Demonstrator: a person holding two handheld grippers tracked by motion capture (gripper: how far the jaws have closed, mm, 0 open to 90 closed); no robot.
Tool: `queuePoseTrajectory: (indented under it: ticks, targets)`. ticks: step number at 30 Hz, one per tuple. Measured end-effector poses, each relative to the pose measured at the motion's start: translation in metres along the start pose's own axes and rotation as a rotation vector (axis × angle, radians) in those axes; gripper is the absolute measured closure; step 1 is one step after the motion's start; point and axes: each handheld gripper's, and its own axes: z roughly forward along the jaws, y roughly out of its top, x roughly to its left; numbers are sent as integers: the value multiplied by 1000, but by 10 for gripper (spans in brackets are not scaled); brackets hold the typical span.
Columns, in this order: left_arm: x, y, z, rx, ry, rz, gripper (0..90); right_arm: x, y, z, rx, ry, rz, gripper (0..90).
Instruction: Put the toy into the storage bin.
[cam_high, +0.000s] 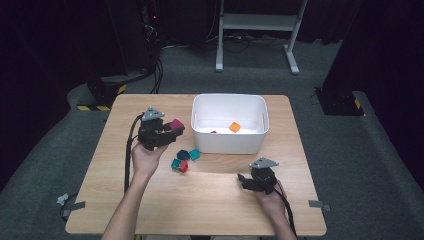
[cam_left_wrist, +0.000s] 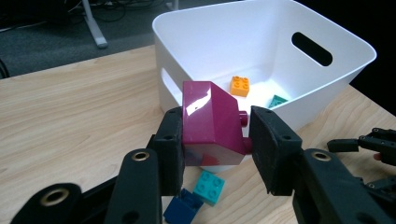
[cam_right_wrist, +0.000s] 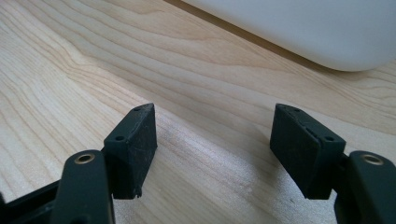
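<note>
Magenta block (cam_left_wrist: 212, 123), sloped on one side, sits clamped between the pads of the left tool (cam_left_wrist: 212, 154), lifted above the wooden worktop (cam_high: 210, 195) just beside the white bin (cam_high: 202, 135). Below it lie teal, blue and red blocks (cam_high: 183, 161). An orange block (cam_left_wrist: 239, 86) rests inside the bin. The right tool (cam_right_wrist: 212, 149) is released, low over bare wood

No legible text (or labels) anywhere

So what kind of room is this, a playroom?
More likely a lab or test room: a lone wooden table on grey carpet, black curtains all round, cables on the floor behind, and hand-held tools sorting toy bricks into a white tub.
</note>
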Motion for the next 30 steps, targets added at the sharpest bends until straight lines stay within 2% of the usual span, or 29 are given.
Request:
queuePoseTrajectory:
  ticks: [12, 15, 19, 27, 30]
  targets:
    - [-9, 30, 18, 15, -18, 31, 574, 0, 0, 0, 0, 0, 0, 317]
    - [-9, 36, 26, 19, -18, 27, 574, 0, 0, 0, 0, 0, 0, 317]
    - [-8, 42, 37, 15, -32, -12, 574, 0, 0, 0, -1, 0, -3, 317]
    - [-14, 50, 53, 32, -20, 8, 574, 0, 0, 0, 0, 0, -1, 317]
    - [-11, 51, 57, 24, -17, -22, 573, 0, 0, 0, 0, 0, -1, 317]
